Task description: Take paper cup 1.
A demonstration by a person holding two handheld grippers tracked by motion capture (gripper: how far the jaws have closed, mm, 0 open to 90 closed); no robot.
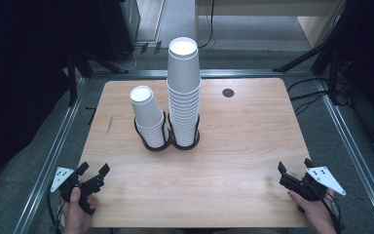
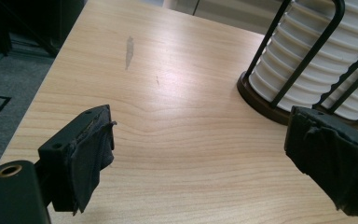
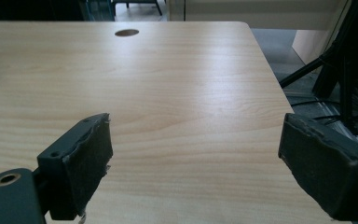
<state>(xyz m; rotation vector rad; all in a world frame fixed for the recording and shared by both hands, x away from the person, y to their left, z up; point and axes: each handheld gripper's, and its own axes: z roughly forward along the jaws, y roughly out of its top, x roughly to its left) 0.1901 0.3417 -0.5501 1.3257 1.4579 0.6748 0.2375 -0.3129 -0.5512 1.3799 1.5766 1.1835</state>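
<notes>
My left claw sits at the near left corner of the desk, held in my left hand. Its jaws are apart, with bare wood between them and nothing gripped. In the left gripper view, its two black padded jaws frame the wood, and the dark round base of the cup holder shows just beyond the jaw on that view's right, not touching it.

Toward the middle of the desk, well apart from both claws, stands a black wire cup holder with two round bays side by side. The left bay holds the short stack of white paper cups, and it leans a little to the left. The right bay holds the tall stack of white paper cups, upright and about twice the height of the other. The two stacks stand just beside each other. All the cups are upside down, flat bottoms up.

Farther back and to the right is a small dark round hole in the desk top; it also shows near the top of the right gripper view.

My right claw rests at the near right corner of the desk, held in my right hand. Its jaws are also apart, with only bare wood between them. The desk's right edge and grey floor lie beyond it.
</notes>
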